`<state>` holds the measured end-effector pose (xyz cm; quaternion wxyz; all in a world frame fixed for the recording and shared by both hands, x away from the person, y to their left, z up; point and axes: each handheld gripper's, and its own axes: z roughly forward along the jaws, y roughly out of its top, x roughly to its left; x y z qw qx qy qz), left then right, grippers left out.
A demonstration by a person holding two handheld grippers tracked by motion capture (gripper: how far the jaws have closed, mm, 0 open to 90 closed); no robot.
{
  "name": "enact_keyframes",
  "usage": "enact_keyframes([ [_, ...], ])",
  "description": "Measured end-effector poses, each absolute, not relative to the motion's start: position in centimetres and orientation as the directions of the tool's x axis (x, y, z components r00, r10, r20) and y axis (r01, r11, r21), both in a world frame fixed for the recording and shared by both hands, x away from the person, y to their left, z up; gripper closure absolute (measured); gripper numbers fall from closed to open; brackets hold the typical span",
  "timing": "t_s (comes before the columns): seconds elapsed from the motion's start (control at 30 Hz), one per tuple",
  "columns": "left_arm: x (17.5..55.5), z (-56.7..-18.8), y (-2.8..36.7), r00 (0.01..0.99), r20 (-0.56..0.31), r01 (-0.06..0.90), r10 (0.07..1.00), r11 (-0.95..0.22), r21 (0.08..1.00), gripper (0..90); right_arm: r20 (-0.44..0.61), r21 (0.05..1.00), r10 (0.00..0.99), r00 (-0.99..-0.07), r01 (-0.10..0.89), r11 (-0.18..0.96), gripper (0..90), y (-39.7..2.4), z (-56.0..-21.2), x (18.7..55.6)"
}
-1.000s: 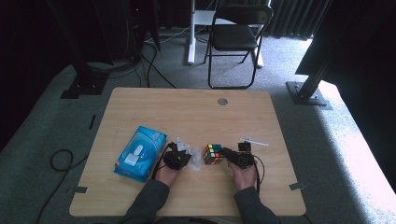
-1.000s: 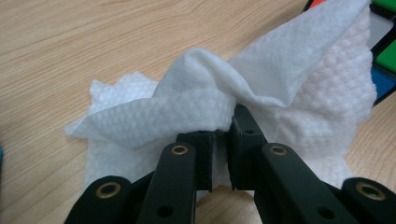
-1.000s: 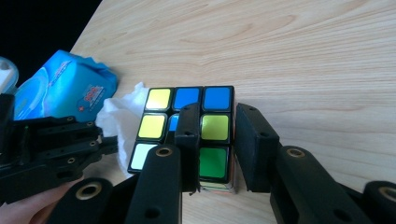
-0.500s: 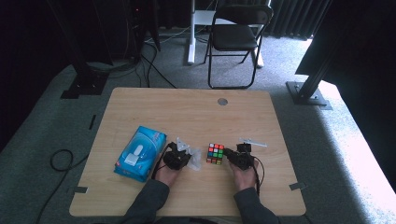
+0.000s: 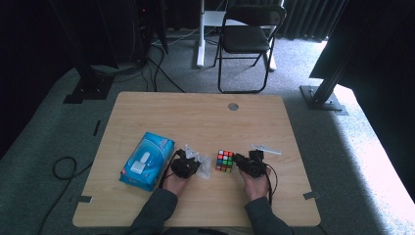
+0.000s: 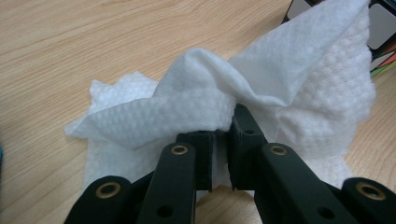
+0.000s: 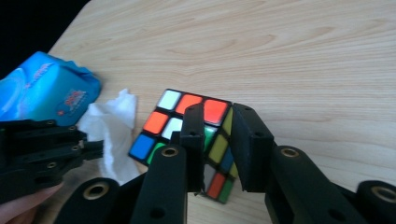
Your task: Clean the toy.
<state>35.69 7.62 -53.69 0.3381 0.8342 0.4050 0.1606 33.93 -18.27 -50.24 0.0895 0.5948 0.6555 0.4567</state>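
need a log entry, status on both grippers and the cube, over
Left gripper shut on white wipe. Right gripper jaws just opening, close by puzzle cube, grip unclear. Blue wipes pack off left, nothing blocking.

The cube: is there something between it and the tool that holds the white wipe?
Nothing solid. The left tool is shut on the wipe, and the wipe's own loose folds hang between it and the cube. The table between them is otherwise bare.

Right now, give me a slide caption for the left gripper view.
Left gripper pinching a crumpled white wipe above the wooden table, puzzle cube just behind.
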Motion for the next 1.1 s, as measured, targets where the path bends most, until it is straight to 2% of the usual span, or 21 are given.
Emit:
enact_keyframes([
  [0.57,35.8,-53.5,7.5,0.618,-0.011,0.571,0.786,-0.439,0.694,81.7,0.441,0.687,0.847,-0.295,0.719,-0.108,68.0,-17.7,-50.8,34.2],
  [1.1,35.7,-52.3,6.6,0.651,-0.026,0.535,0.759,-0.434,0.725,81.6,0.446,0.684,0.845,-0.296,0.721,-0.109,69.3,-17.4,-50.9,34.4],
])
